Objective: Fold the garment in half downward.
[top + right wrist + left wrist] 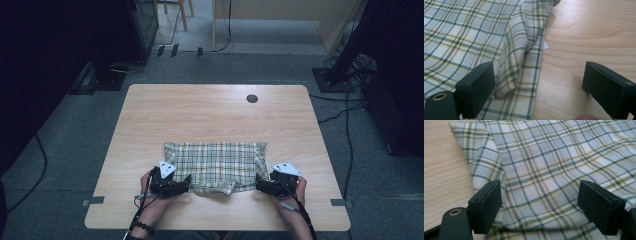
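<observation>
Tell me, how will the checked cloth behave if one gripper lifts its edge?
The checked cloth already shows folds and wrinkles, so it will probably hang limp and sag. It looks thin, so likely light. On the smooth wooden table it may slide when pushed.

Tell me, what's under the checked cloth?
The plaid cloth lies on the wooden table; bare wood shows all around it. It is folded over itself, so more cloth sits under the top layer. Anything else beneath is covered and cannot be seen.

One folded green-and-yellow plaid cloth (215, 166) lies on one light wooden surface (210, 115). Two black handheld tongs are present: left tongs (187, 182) at 7 o'clock, right tongs (259, 184) at 5 o'clock. One round dark grommet (252, 98) at 12 o'clock.
</observation>
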`<state>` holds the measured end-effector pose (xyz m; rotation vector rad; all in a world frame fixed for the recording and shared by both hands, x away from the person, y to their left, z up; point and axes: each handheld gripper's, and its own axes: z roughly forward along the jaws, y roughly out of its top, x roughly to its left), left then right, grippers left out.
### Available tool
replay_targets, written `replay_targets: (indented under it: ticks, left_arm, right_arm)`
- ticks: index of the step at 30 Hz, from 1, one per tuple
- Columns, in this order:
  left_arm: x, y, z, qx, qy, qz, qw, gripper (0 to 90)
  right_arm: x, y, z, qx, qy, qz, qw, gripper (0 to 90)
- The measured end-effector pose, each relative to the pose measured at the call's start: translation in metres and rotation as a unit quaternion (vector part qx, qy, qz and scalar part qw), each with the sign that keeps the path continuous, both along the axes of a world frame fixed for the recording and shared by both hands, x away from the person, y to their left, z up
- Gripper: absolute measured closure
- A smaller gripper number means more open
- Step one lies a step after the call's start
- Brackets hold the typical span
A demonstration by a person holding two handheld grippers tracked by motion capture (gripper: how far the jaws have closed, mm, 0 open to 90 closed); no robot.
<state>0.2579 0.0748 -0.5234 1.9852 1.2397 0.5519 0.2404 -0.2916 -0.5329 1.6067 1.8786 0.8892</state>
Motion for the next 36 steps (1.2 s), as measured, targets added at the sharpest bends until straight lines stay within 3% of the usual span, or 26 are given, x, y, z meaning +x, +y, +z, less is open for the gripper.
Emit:
replay_targets:
  ticks: [10, 17, 20, 26, 33, 36]
  left_arm:
    - [-0.001, 0.039, -0.004, -0.003, -0.001, 0.033, 0.9994, 19.5]
    - [-0.003, 0.062, -0.005, 0.007, -0.001, 0.047, 0.9988, 19.4]
    - [-0.003, 0.071, -0.005, 0.011, 0.004, 0.046, 0.9989, 11.8]
    - [-0.004, 0.098, -0.005, 0.018, 0.004, 0.082, 0.9965, 11.2]
    - [-0.005, 0.132, -0.004, 0.003, 0.004, 0.129, 0.9917, 11.2]
    - [-0.004, 0.139, -0.004, 0.005, 0.004, 0.124, 0.9923, 11.2]
  right_arm:
    - [0.000, 0.000, 0.000, 0.000, 0.000, 0.000, 1.0000, 10.8]
    - [0.000, 0.000, 0.000, 0.000, 0.000, 0.000, 1.0000, 10.8]
    - [0.000, 0.000, 0.000, 0.000, 0.000, 0.000, 1.0000, 10.8]
    - [0.000, 0.000, 0.000, 0.000, 0.000, -0.001, 1.0000, 10.8]
    - [0.000, 0.000, 0.000, 0.000, 0.000, -0.001, 1.0000, 10.4]
    - [0.000, 0.000, 0.000, 0.000, 0.000, -0.002, 1.0000, 10.4]
